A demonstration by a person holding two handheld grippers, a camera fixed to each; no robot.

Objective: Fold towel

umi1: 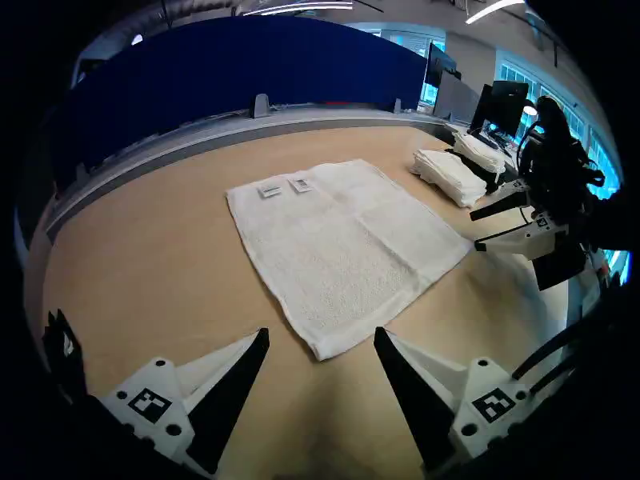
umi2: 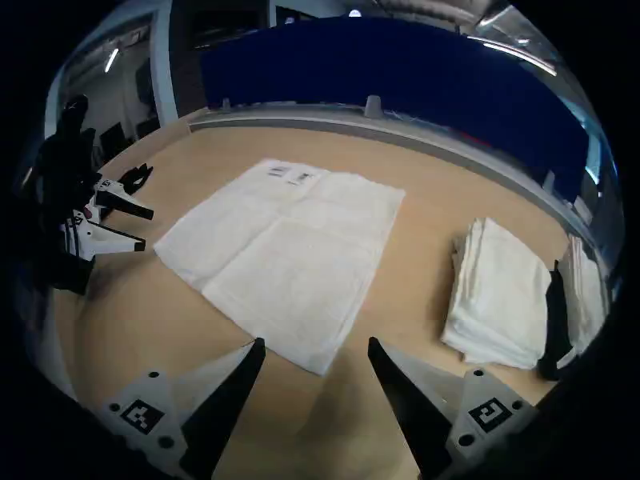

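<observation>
**Two open grippers lining up on a flat towel**

In the left gripper view, the left gripper (umi1: pixel 320 356) is hanging low over the table (umi1: pixel 160 264). Its jaws are spread wide, gripping nothing, and are aiming at the nearest corner of the towel (umi1: pixel 344 240). The towel is lying flat in a single layer mid-table, with two tags (umi1: pixel 286 187) facing up at its far edge. It is probably spread this way so that corners can be pinched and carried across. Farther right, two stacks (umi1: pixel 452 176) of folded towels are sitting well clear of it, likely finished work set aside. At the right edge, the right gripper (umi1: pixel 476 232) is hovering just off the towel's right corner, jaws apart and empty.

In the right gripper view, the left gripper is showing at the far left, released, near the towel's left corner. The right gripper (umi2: pixel 316 352) is framing the near corner between its parted jaws. The pair seems to be taking up posts for a two-corner pickup.

Several things are escaping a clear reading:
- Whether either gripper is touching the table.
- What the tags are saying, since they are too small to read.
- What the black thing (umi2: pixel 558 320) wedged between the stacks is.

The rightmost stack is running off the edge of the view. The person holding the grippers is blending into dark shapes.
</observation>
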